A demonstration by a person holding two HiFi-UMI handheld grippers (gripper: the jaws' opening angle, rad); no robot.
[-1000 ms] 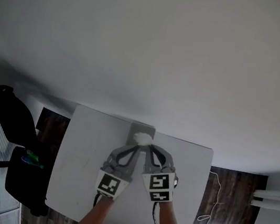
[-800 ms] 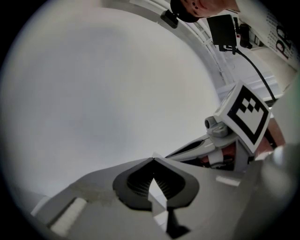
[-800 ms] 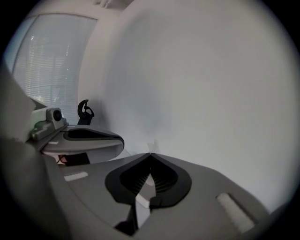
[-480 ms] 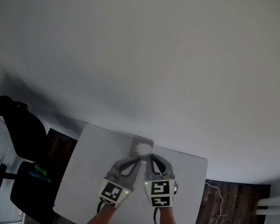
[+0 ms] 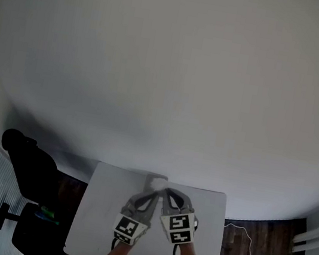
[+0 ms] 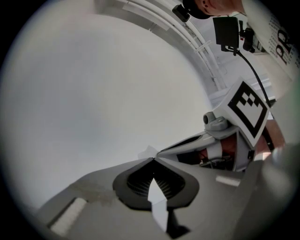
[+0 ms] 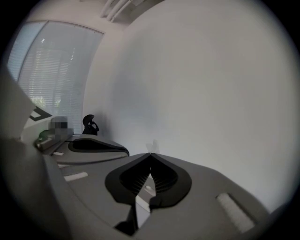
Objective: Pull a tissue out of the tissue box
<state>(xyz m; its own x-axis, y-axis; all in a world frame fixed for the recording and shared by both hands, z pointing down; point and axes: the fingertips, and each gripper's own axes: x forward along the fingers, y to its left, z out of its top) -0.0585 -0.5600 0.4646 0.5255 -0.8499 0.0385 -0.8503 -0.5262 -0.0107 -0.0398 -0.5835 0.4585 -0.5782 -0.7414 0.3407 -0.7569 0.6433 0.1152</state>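
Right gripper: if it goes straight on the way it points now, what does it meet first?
Beyond the tissue that the right gripper pinches at its tips, the way looks free up to the white wall. How far off that wall is, I can't tell.

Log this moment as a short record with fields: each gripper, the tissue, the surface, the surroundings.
left gripper: fingers shut on the white paper tissue, a corner poking out past the tips
right gripper: fingers shut, tip to tip with the left gripper, pinching the same tissue
tissue place: over the far end of the white rectangular table
surroundings: black office chair left of the table; dark wood floor
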